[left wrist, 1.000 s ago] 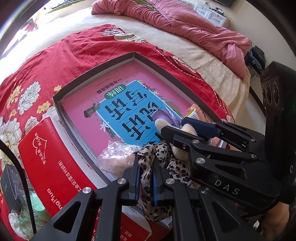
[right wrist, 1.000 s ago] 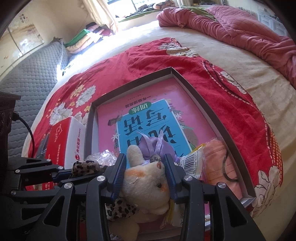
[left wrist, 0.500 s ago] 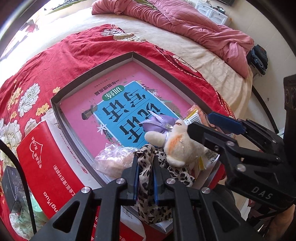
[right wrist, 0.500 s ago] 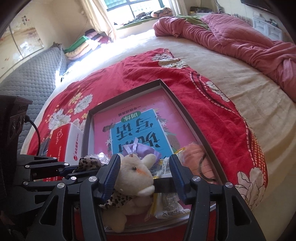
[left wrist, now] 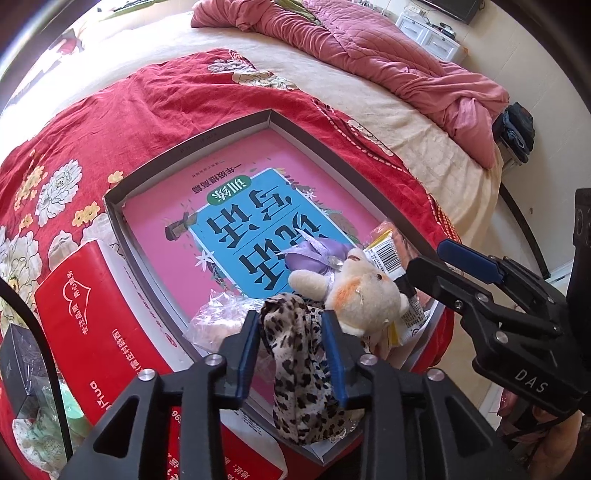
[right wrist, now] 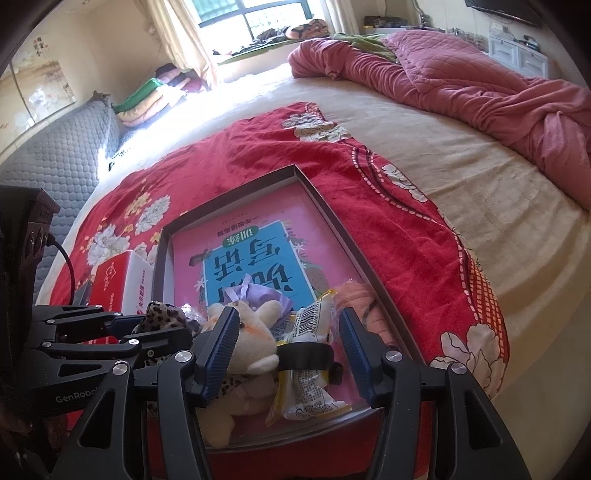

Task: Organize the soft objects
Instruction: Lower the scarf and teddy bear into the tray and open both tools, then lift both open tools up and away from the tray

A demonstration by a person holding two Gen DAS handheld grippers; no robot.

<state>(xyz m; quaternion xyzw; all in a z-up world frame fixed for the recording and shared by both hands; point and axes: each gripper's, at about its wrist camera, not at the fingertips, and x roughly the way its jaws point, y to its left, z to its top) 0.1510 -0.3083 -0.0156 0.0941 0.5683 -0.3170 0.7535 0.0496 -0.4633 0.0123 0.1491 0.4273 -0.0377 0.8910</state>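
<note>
Releasing soft items into the tray point(left wrist: 192, 147).
Plush toy point(left wrist: 364, 295) and leopard cloth point(left wrist: 299, 354) lie at its near end; left hand-held gripper point(left wrist: 291, 350) opening around cloth, right hand-held gripper point(right wrist: 288, 354) wide, empty.

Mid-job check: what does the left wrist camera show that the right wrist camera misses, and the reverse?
Left wrist only: the black box beside the red carton, and the dark bag past the bed's edge. The left gripper is opening, the leopard-print cloth between its jaws.

Right wrist only: the bright window, the stacked folded bedding, the grey quilted headboard.

Both: the shallow grey tray holding the pink book, the cream plush toy, the yellow snack packet, and the open right gripper.
</note>
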